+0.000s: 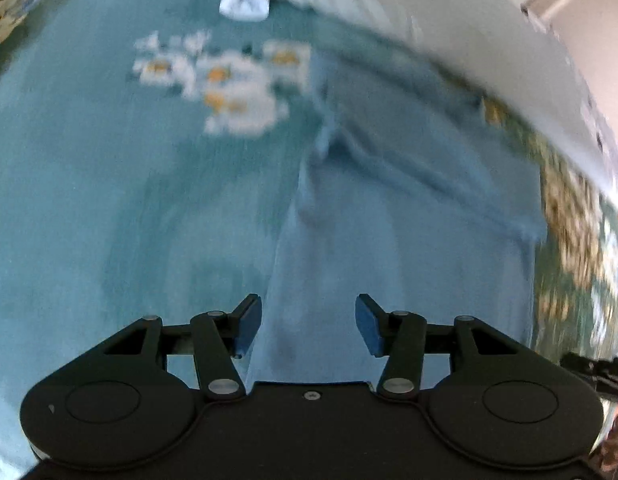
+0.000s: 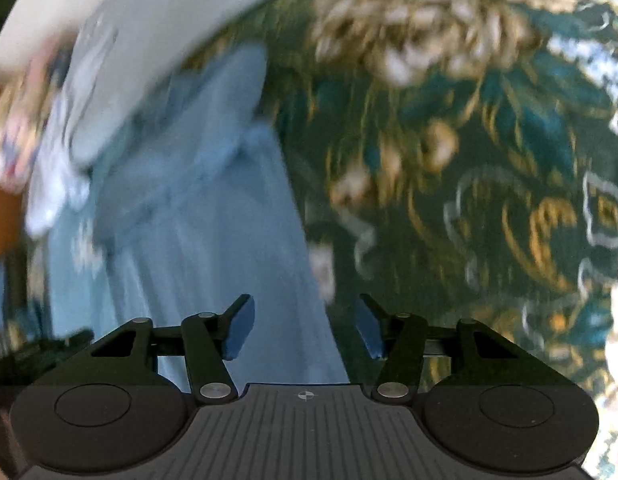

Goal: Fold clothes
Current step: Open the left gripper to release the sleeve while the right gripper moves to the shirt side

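Left wrist: teal garment (image 1: 109,200), one panel folded inward, on patterned cloth (image 2: 469,140). Both jaws apart, empty. Advice: grip hem edge squarely, avoid bunching.

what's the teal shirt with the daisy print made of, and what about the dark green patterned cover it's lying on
The teal shirt looks like soft matte knit, probably cotton jersey: it drapes flat with limp folds and no shine. The dark green cover looks like thicker woven or plush fabric with gold and white floral figures; blur hides its weave, so that is a guess.

Soft matt teal cloth shirt (image 1: 189,208) lies on a woven, gold-patterned green bedspread (image 2: 489,152).
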Demonstrator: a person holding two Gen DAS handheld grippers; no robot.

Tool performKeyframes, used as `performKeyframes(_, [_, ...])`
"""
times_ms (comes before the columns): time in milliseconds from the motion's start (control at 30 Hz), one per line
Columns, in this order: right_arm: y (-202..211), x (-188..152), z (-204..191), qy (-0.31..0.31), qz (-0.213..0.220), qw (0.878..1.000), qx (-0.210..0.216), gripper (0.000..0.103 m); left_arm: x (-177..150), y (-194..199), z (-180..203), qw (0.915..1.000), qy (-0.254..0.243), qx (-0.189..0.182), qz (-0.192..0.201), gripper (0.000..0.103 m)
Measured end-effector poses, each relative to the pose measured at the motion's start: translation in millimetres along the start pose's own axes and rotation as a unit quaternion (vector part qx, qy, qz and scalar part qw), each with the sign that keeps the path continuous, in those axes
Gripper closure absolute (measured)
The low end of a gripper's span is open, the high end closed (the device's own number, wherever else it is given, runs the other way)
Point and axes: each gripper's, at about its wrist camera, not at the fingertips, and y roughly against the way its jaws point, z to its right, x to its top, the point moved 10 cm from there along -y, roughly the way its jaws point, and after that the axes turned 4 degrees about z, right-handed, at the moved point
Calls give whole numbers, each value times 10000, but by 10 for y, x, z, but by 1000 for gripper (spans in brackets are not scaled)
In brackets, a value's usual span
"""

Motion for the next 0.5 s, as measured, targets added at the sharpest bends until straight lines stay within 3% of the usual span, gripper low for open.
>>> performKeyframes(200, [-44, -586, 84, 527, -788, 9955, 26, 59, -635, 70, -135, 9986, -176, -2, -490, 53])
performKeyframes(400, [-148, -879, 208, 336, -912, 9951, -166, 65, -955, -75, -392, 9953, -296, -59, -924, 54])
performKeyframes(500, [-179, -956, 239, 182, -879, 9958, -179, 68, -976, -83, -467, 9953, -195, -338, -884, 54])
